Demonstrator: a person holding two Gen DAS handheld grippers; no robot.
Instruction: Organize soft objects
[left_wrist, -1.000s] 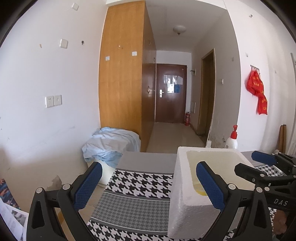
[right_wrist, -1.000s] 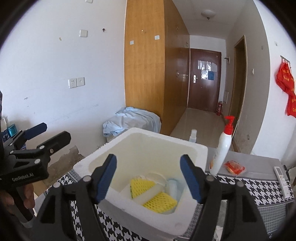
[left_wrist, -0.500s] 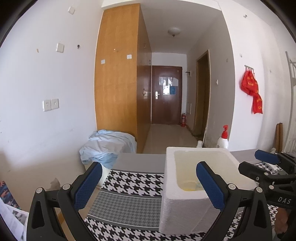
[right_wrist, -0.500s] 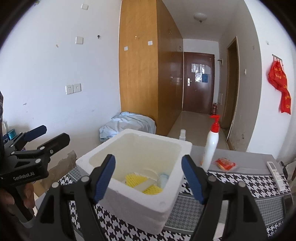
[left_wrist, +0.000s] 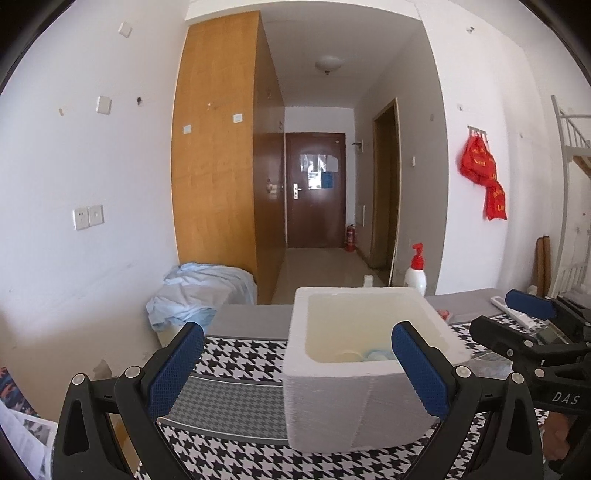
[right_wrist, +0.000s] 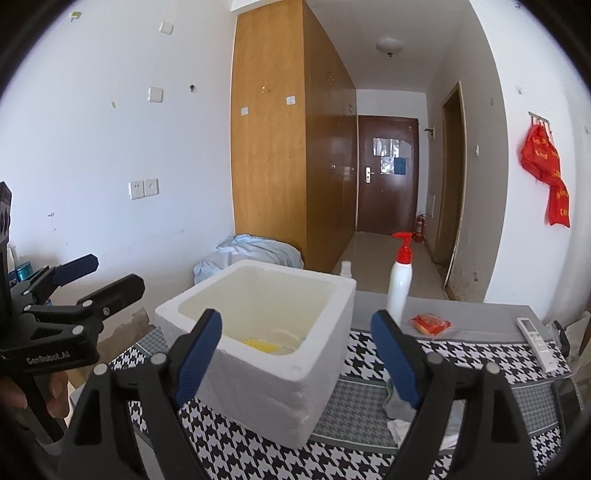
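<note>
The white foam box (right_wrist: 258, 332) sits in the lower middle of the right wrist view on the counter (right_wrist: 480, 354) with its black-and-white checked cloth. Inside it, low against the near wall, lie the soft things already gathered: a yellow mesh sleeve (right_wrist: 258, 345) and something pale and round beside it, too hidden to name. A crumpled grey cloth (right_wrist: 397, 402) lies on the counter at the lower right, just beside the box and partly behind the right gripper's (right_wrist: 295, 354) own finger; it looks like the piece not yet put away.

The right gripper's jaws are opening, with nothing between the pads. The left gripper (left_wrist: 295, 369) at the bottom of its own view stands spread wide and empty too, its right finger in front of the box's near wall.

The risk from here, as I judge it: the box is light foam, so a finger catching its rim could shove or tip it. The pump bottle (right_wrist: 399, 288) stands upright near the box's far corner and could be knocked over by a wide sweep toward the cloth
</note>
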